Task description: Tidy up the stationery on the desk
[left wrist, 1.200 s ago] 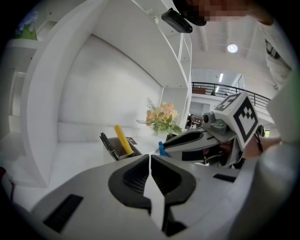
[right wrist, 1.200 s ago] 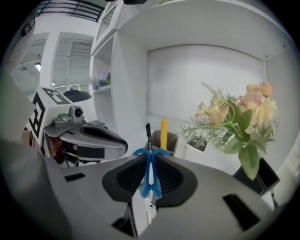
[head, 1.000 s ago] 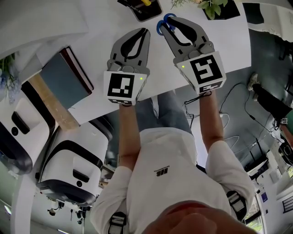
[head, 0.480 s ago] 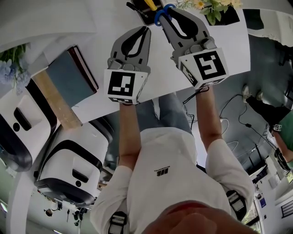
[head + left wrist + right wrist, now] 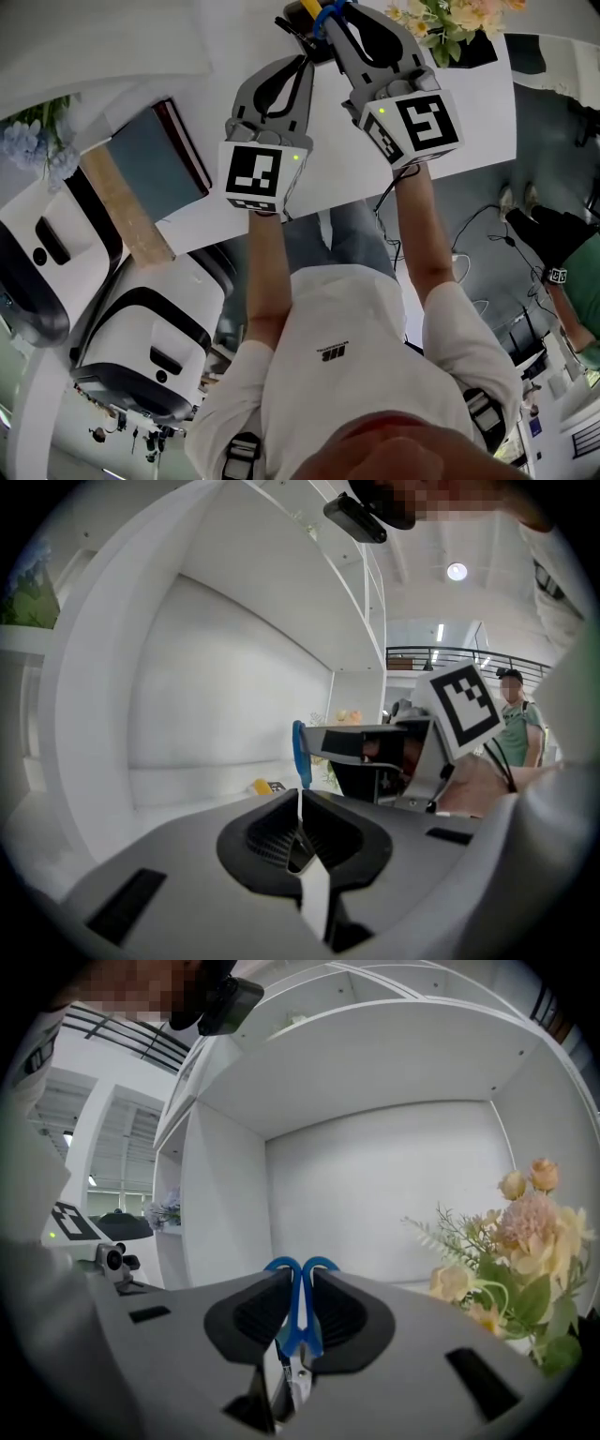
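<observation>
Well to the left of the black tray [image 5: 289, 23], a grey notebook [image 5: 155, 164] lay on the white desk [image 5: 469, 103], untouched. Nearer the tray, with its tips just at the tray's near edge, the left gripper [image 5: 298, 64] hovered with its jaws pressed together on nothing. Right of it, and over the tray's right end, the right gripper [image 5: 339, 21] was clamped on the blue-handled scissors [image 5: 298, 1312]: the two finger loops stuck out past the jaw tips toward the tray, the blades pointing back into the gripper. Farther right of the tray stood a pot of pale flowers [image 5: 450, 23]. The step in hand looked like carrying the scissors to the tray, which already held something yellow. The next move probably called for lowering the scissors flat into the tray beside that item, then parting the jaws cleanly so the loops did not snag.
</observation>
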A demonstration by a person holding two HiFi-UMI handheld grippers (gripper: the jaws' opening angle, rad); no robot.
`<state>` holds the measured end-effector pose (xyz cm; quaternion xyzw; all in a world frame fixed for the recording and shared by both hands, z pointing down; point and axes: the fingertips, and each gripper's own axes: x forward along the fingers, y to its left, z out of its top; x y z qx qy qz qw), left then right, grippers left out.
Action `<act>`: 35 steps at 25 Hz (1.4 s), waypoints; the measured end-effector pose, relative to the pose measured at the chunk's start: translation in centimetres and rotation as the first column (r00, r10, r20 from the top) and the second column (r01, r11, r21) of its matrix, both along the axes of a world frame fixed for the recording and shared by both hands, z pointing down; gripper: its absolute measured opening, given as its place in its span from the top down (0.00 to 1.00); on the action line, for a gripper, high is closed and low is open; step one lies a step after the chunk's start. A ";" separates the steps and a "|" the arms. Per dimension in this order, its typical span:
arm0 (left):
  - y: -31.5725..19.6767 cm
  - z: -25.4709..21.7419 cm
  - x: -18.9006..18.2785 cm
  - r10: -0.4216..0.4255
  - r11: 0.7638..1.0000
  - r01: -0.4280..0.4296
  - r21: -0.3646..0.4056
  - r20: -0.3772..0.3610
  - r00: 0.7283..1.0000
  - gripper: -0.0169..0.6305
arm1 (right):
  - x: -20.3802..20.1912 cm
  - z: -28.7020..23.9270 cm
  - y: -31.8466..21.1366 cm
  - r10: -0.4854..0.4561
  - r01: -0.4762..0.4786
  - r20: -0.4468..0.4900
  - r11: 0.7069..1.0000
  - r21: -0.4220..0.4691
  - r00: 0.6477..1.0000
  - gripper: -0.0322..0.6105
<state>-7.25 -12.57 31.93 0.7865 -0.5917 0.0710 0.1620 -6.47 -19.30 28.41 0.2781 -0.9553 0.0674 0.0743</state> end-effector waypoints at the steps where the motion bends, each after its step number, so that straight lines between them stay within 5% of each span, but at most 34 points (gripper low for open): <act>1: -0.2 0.0 -0.1 0.000 1.000 0.000 0.000 0.000 1.000 0.97 | -0.2 0.2 -0.3 0.005 -0.005 0.006 1.000 -0.001 1.000 0.86; 14: -0.8 1.1 -0.5 -0.005 1.000 0.005 -0.019 -0.017 1.000 0.97 | -0.6 6.2 -1.1 0.002 -0.012 -0.126 0.997 -0.079 0.992 0.85; 16: -0.7 1.1 -0.7 -0.008 1.000 0.008 -0.018 -0.019 1.000 0.97 | -0.6 6.5 -0.7 -0.011 -0.001 -0.133 0.996 -0.087 0.991 0.75; 35: 1.5 -0.2 -0.7 -0.012 1.000 0.012 0.006 -0.009 1.000 0.97 | 3.4 4.8 4.2 0.019 -0.028 -0.199 0.999 -0.043 0.980 0.89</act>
